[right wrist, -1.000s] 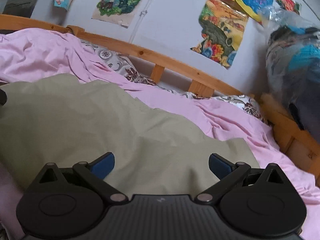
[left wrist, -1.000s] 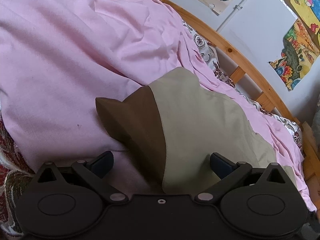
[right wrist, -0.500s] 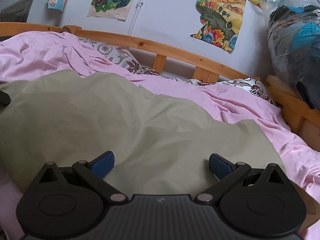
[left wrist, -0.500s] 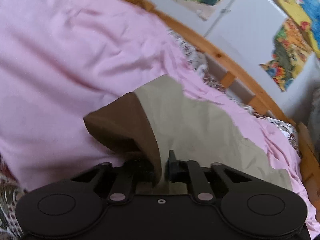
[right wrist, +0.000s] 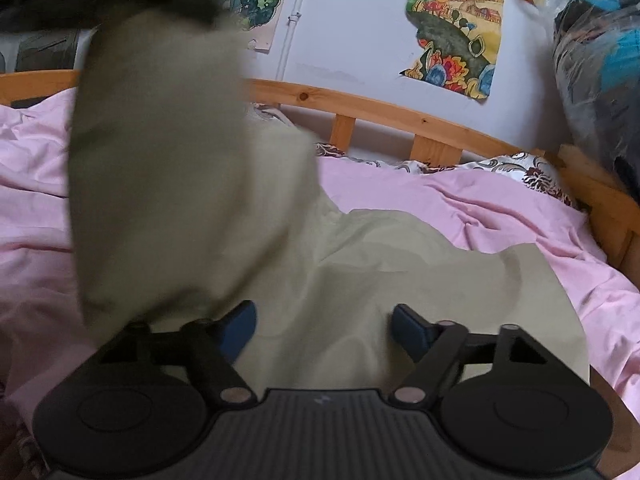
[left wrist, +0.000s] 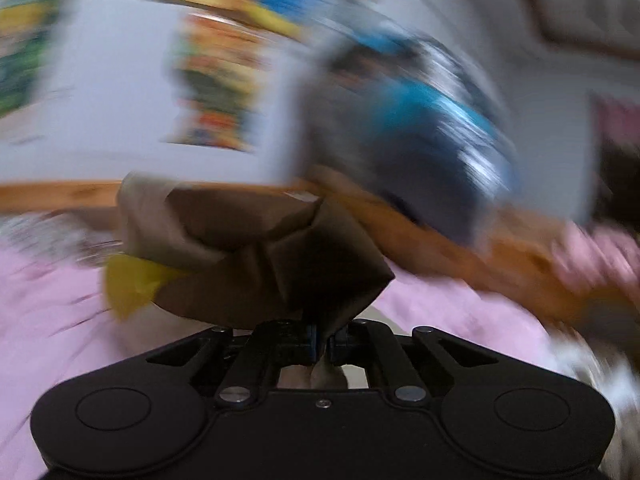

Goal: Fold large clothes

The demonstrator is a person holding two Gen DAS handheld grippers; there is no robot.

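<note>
An olive-green garment with a brown inner side lies on the pink sheet of a bed. My left gripper is shut on a bunched brown corner of the garment, held up in the air; that view is heavily blurred. A yellow patch shows under the bunch. In the right wrist view the lifted left side of the garment hangs as a tall blurred flap. My right gripper sits low over the garment's near edge. Its jaws are closing, cloth lies between them, and the pads stand apart from it.
A wooden bed rail runs along the far side, with a patterned pillow against it. Colourful posters hang on the white wall. A clear plastic bag of dark and blue things stands at the right end.
The left gripper shut on the brown corner, then swung up and across with it. The garment's left side rose into a flap. The right gripper's jaws have narrowed.
</note>
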